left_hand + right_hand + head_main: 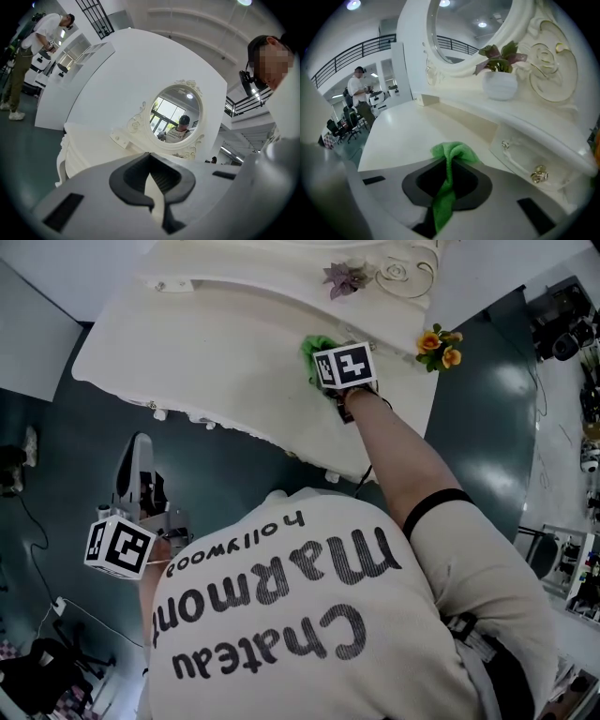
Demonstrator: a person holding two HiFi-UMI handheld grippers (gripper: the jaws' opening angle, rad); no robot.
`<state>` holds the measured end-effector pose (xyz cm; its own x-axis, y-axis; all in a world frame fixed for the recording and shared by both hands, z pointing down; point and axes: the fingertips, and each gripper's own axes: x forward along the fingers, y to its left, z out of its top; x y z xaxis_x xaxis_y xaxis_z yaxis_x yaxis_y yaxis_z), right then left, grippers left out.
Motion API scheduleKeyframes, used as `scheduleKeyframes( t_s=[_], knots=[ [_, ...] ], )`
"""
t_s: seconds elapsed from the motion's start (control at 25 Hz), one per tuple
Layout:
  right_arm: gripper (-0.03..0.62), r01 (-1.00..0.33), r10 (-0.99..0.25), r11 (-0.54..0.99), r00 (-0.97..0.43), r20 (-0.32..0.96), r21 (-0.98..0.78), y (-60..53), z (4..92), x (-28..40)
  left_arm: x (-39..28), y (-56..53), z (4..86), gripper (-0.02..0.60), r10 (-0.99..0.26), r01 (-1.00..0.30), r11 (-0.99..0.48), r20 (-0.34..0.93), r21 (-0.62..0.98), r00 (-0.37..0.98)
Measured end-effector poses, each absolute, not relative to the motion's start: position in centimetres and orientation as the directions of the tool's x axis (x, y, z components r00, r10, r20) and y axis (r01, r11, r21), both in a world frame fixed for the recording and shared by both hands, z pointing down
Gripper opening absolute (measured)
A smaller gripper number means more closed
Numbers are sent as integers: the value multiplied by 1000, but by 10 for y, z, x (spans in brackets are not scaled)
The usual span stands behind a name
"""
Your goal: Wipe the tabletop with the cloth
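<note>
Two tools to account for, only one at work. Pinches a green cloth [452,157] in the right tool [449,180], with a bunch of it poking out past the tips and a tail trailing back between the jaws. Reaches far over the pale worktop [216,343] with that arm, putting the cloth [314,345] near the back right part, left of the orange flowers [439,345] and in front of the raised shelf with the potted plant [499,70]. Probably rests the bunch on the surface, though neither view settles whether it presses or merely brushes. Reads as mid-wipe, with most of the worktop not yet reached. Calls next for a firm pinch, steady downward pressure and a sweep toward the bare left stretch, steering clear of the flowers. Holds the left tool [141,451] low beside the body, well apart from the worktop, jaws pressed together on nothing.
</note>
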<state>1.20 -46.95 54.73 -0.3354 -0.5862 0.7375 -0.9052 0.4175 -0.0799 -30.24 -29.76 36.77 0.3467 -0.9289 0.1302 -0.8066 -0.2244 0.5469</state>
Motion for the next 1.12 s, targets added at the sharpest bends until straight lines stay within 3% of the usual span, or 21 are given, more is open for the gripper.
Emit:
scheduleKeyframes(
  t_s=[0.28,1.12],
  knots=[
    [48,-936,-683,351,-233,693,32,-465,546,20,-295,-294,363,8,-926,-807,-243,120,538,359],
    [48,-999,-736,54,-46,675,-9,-402,546,165,-258,-271,357,8,-906,-747,-292,77,597,416]
  ],
)
